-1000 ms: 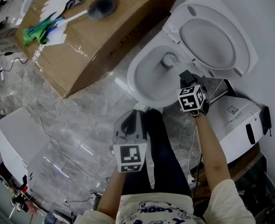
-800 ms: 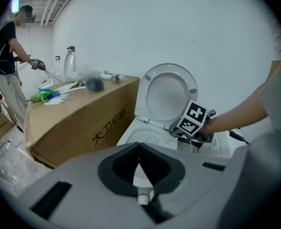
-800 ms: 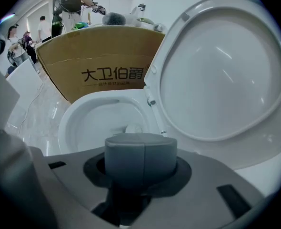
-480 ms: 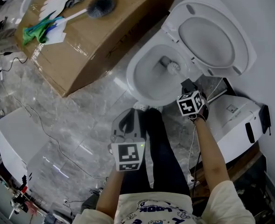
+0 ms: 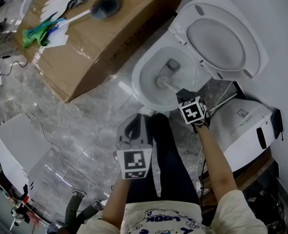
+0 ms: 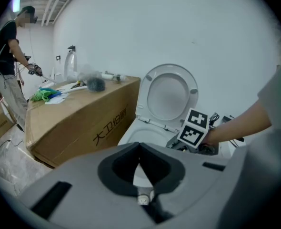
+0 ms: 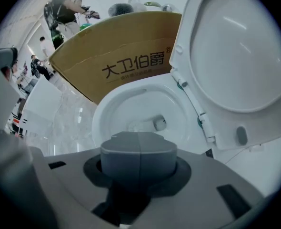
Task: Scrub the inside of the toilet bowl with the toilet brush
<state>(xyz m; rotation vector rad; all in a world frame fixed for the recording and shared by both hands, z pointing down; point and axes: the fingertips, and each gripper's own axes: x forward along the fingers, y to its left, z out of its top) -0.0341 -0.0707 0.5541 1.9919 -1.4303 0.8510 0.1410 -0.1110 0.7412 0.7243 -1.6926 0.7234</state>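
A: Inside the toilet bowl (image 5: 145,92), toward its near rim, the toilet brush (image 5: 162,81) is pressed.

B: It is judged light and stiff. Its handle end is clamped by the right hand-held gripper (image 5: 184,94). The left hand-held gripper (image 5: 134,125) is held with jaws together, empty.

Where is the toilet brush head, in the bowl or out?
In: the toilet brush head sits inside the bowl, handle running to the right claw.
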